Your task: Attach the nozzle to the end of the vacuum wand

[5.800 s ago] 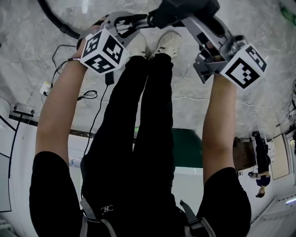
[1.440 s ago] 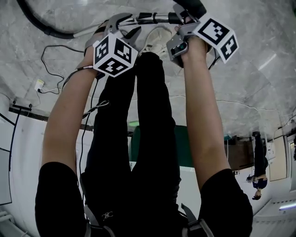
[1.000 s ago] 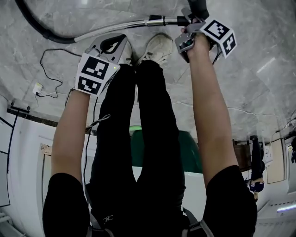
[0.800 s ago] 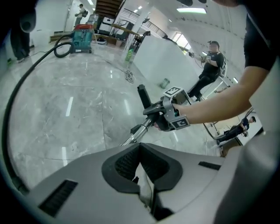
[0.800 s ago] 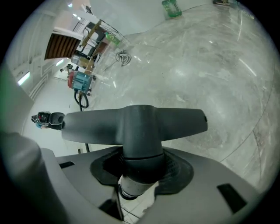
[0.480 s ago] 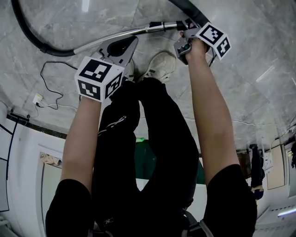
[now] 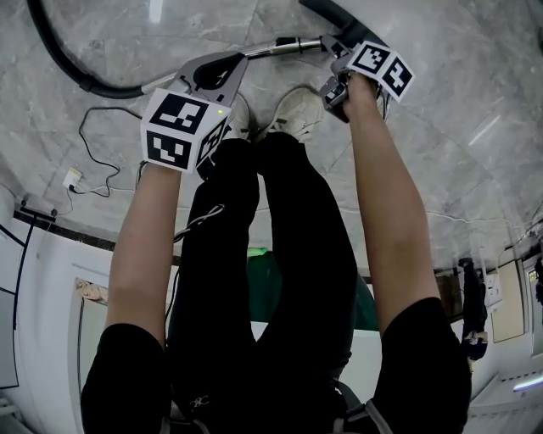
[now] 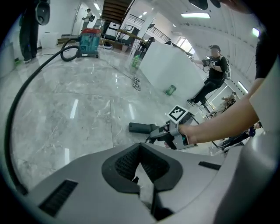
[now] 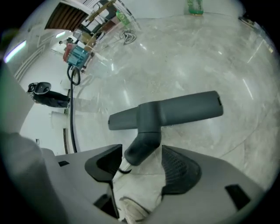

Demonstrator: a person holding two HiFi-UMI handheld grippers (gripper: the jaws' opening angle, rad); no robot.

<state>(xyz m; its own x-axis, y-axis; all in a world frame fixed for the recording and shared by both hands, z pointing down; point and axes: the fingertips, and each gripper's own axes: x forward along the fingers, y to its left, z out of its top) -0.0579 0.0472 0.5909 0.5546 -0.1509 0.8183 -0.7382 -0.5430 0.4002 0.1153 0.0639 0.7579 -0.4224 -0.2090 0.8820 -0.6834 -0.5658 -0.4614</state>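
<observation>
A dark grey T-shaped nozzle (image 9: 168, 111) lies on the marble floor. Its neck (image 9: 141, 149) runs back between the jaws of my right gripper (image 9: 142, 154) and meets the pale wand end (image 9: 124, 165). Those jaws have just been opening and stand wide, with their pads off the neck. In the head view the silver wand (image 7: 254, 52) runs from a black hose (image 7: 55, 59) to my right gripper (image 7: 338, 51), with the nozzle (image 7: 333, 11) beyond it. My left gripper (image 7: 216, 69) hovers just in front of the wand, shut and empty (image 8: 140, 162).
My shoes (image 7: 297, 110) stand just below the wand. A thin cable (image 7: 93, 136) and a plug lie on the floor at left. Far off stand a teal vacuum cleaner (image 8: 89, 41), a green bottle (image 8: 170, 89) and a person (image 8: 214, 74).
The right gripper has sunk toward the floor and its jaws have spread off the nozzle neck. The left gripper, off the wand, has drifted back up beside it.
</observation>
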